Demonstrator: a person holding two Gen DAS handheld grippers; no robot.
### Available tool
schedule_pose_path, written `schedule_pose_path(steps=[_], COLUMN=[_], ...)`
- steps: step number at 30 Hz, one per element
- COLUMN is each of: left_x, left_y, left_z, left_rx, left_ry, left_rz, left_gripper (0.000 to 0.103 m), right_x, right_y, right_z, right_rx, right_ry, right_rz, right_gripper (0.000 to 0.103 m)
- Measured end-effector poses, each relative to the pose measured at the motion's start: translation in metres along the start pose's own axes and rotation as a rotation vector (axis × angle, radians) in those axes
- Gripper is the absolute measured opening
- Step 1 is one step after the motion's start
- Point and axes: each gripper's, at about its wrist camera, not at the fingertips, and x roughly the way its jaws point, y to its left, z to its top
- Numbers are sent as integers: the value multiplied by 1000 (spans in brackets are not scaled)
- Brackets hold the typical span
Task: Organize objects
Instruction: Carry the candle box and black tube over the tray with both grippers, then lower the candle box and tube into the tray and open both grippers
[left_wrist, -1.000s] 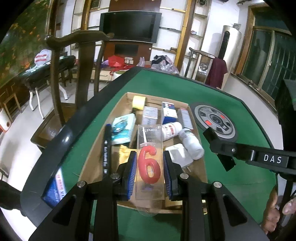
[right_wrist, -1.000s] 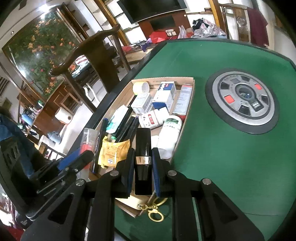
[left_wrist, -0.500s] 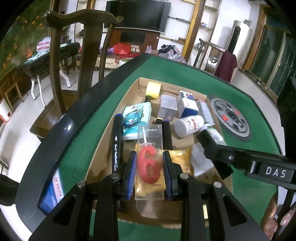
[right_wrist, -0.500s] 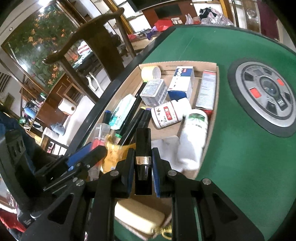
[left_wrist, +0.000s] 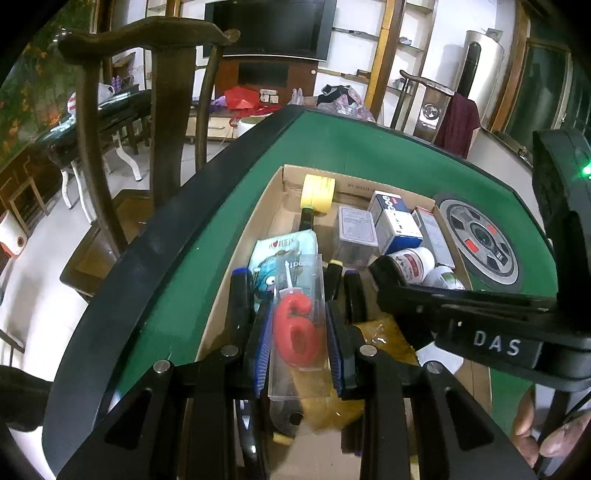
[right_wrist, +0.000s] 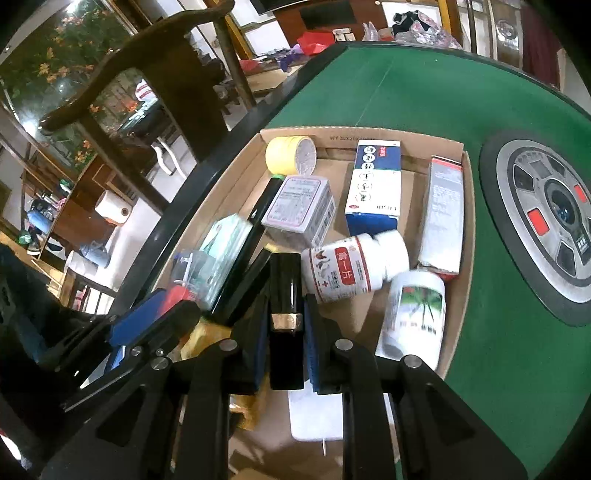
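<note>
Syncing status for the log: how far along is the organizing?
Mostly done, by the look of it: the cardboard box already holds a tape roll, cartons, two white bottles and pens. In hand: the left gripper is shut on a packaged "6" candle, the right gripper on a black tube, both over the box. Left: setting those two down.

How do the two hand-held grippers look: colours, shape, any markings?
Both grippers are black, angular frames with triangular cut-outs and silver round bolts. The left gripper and the right gripper each carry blue ribbed pads on the inner faces of the jaws. The left wrist view shows white letters "DAS" on the right gripper's side and a green light.
</note>
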Motion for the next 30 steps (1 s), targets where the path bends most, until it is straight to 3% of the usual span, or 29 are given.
schedule_pose_path(steps=[5,13,21,26,30], left_x=[2,-17,-31,-23,-25], left_y=[0,-16,-16,-15,-15], left_z=[-2,-27,-39,-35,-35], left_rx=[16,25,19,26,12], left_ry=[18,66,24,-10,-32], left_rz=[-15,-112,-14,47,53], left_gripper=[24,24,24,24,25], right_x=[3,6,4,8,-3], right_y=[-4,2,11,16,5], right_z=[2,-4,-15,-6,-3], right_rx=[18,0,-34,-92,-10], right_ry=[16,51,46,2,-23], right_rz=[4,40,4,-131,-92], right_gripper=[16,16,16,16,17])
